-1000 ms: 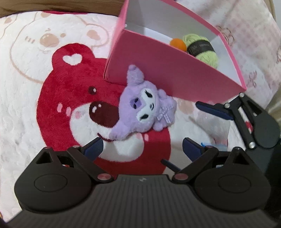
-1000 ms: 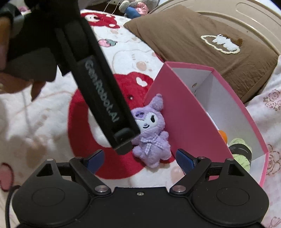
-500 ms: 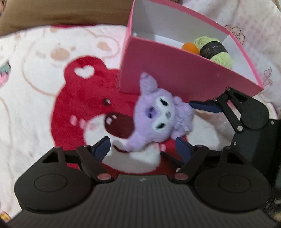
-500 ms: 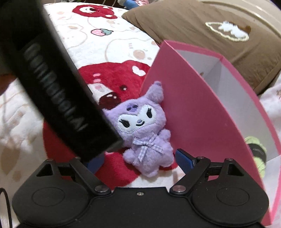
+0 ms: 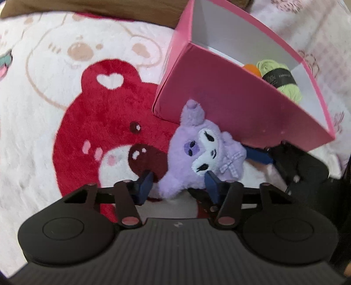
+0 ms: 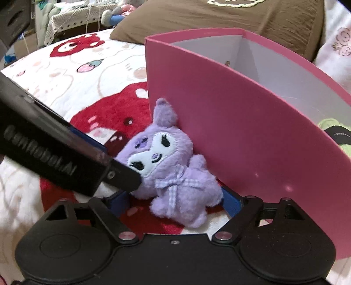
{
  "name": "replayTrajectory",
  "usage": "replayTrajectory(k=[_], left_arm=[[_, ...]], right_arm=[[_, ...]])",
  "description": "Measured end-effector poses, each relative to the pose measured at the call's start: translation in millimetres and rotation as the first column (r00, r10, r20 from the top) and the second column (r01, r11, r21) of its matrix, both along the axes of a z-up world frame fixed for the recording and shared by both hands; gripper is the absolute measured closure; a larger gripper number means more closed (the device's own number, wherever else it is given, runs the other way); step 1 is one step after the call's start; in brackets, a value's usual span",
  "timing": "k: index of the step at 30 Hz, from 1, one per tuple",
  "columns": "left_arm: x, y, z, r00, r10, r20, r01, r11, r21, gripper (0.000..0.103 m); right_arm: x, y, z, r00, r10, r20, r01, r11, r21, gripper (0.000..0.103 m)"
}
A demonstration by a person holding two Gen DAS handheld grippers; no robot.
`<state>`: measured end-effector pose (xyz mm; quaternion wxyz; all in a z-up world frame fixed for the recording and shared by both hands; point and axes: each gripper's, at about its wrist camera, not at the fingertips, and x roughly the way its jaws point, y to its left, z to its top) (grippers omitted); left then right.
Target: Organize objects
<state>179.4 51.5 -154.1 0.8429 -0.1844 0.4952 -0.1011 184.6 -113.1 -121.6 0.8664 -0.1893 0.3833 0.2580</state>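
The plush (image 5: 204, 153) lies face up on the blanket (image 5: 43, 109), its back and one ear against the outer wall of the pink box (image 5: 230, 105). It is between the pads of both tongs.

The left tongs (image 5: 178, 183) are closing. Their right pad touches the lower edge of the plush's head and their left pad stands just clear of it, so nothing is clenched yet. The right tongs (image 6: 175, 205) are also closing but are wide and released, with the plush's feet between their pads. Their left pad is half hidden behind the left tongs' black finger, which crosses the right wrist view and covers the side of the plush's head. The lettering on that finger is too blurred to read.

Beyond the near wall of the box, the green yarn (image 5: 283, 81) shows only in part, and the orange ball (image 5: 251, 68) beside it is a sliver. The box floor is out of sight.

The blanket is white fleece printed with red and pale bears, spread over a bed. A brown pillow (image 6: 219, 19) lies beyond the box. Far left of the right tongs, the room is a blur of cloth-covered furniture and a grey toy.

A second ago the left tongs stood wide with the plush ahead of their tips. Now their pads flank its head. The right tongs have come lower and closer, and the box wall fills more of their view.
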Motion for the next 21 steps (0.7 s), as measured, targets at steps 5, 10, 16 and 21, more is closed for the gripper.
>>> replayTrajectory(k=[5,10,16,21], left_arm=[[-2,6,-2,0.999,-0.014,-0.029,0.012,0.999,-0.052,0.061],[-6,3,-9,0.998,-0.003,-0.067,-0.002,0.997,-0.083,0.061],[-10,16,-8,0.995,0.01,-0.099,-0.026,0.986,-0.166,0.061],[-15,27,-22,0.977,0.013,-0.213,-0.088,0.934,-0.346,0.062]], right_arm=[[-11,3,3,0.999,-0.035,0.014,0.035,0.999,-0.027,0.027],[-15,-2,4,0.981,-0.175,-0.088,0.176,0.984,-0.004,0.043],[-29,-6,17,0.961,-0.246,-0.129,0.253,0.967,0.038,0.047],[-35,-4,18,0.884,-0.287,-0.369,0.346,0.933,0.103,0.063]])
